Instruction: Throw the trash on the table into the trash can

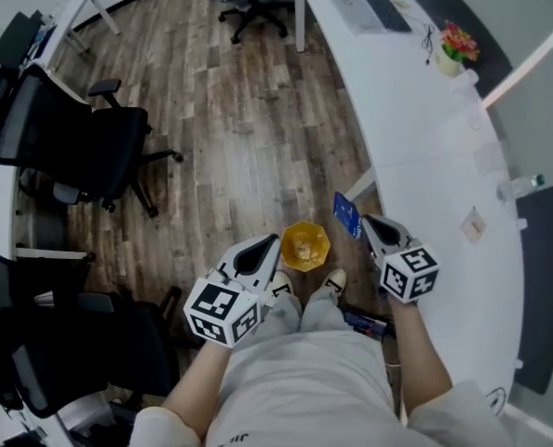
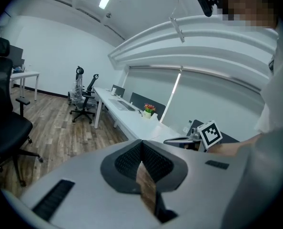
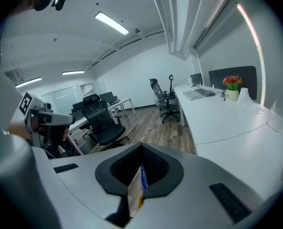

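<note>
I count one left gripper point(image 1: 275, 241) and one right gripper point(image 1: 369, 220). There's one blue wrapper point(image 1: 346, 214), one yellow trash can point(image 1: 304, 246), one flower pot point(image 1: 455, 50).

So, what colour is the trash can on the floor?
Yellow; the trash can shows best in the head view.

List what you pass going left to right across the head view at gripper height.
Black mesh office chair → left gripper → yellow faceted plastic trash can → blue snack wrapper → right gripper → white curved desk.

Left gripper point(image 2: 141, 146) jaws together — white desk point(image 2: 128, 119), office chair point(image 2: 82, 100) beyond.
</note>
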`<action>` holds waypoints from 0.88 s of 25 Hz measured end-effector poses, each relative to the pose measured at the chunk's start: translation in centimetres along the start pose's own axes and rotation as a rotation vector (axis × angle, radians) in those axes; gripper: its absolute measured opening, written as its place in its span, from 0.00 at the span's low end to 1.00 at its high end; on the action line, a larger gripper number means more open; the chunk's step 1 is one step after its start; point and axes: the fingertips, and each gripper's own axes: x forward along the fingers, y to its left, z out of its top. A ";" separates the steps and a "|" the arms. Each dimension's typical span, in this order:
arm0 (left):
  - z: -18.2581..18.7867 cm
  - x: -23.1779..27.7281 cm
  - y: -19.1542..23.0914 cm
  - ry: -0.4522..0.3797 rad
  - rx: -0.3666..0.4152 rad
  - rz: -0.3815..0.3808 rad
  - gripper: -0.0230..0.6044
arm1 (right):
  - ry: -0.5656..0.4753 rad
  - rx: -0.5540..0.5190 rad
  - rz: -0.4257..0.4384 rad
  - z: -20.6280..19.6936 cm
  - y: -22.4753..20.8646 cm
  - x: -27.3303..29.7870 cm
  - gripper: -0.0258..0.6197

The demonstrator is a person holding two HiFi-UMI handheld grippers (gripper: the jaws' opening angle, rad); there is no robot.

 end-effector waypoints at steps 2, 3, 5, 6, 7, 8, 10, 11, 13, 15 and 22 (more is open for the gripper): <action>-0.2 -0.5 0.6 -0.003 -0.009 0.012 0.04 | 0.010 -0.007 0.016 -0.1 0.8 0.6 0.09; -0.3 -0.7 0.8 -0.003 -0.013 0.017 0.04 | 0.015 -0.009 0.023 -0.2 1.1 0.8 0.09; -0.5 -0.8 1.2 -0.001 -0.019 0.025 0.04 | 0.028 -0.013 0.036 -0.4 1.5 1.3 0.09; -0.6 -0.9 1.4 0.001 -0.018 0.028 0.04 | 0.036 -0.014 0.041 -0.6 1.7 1.5 0.09; -0.7 -0.9 1.5 0.006 -0.011 0.029 0.04 | 0.045 -0.015 0.046 -0.7 1.9 1.8 0.09; -0.9 -0.9 1.6 0.012 0.001 0.031 0.04 | 0.054 -0.017 0.051 -0.9 2.0 2.1 0.09; -1.4 -0.6 2.0 0.022 0.025 0.038 0.04 | 0.073 -0.022 0.064 -1.3 2.0 2.9 0.09; -1.6 -0.4 2.3 0.026 0.028 0.042 0.04 | 0.083 -0.024 0.071 -1.5 1.9 3.4 0.09; -2.4 0.1 2.9 0.034 0.011 0.051 0.04 | 0.104 -0.026 0.088 -2.3 1.9 4.1 0.09; -3.2 0.6 3.5 0.046 -0.012 0.061 0.04 | 0.127 -0.025 0.104 -3.2 1.8 4.6 0.09; -5.8 3.3 5.2 0.087 -0.051 0.094 0.04 | 0.211 -0.034 0.162 -6.8 0.1 7.6 0.09</action>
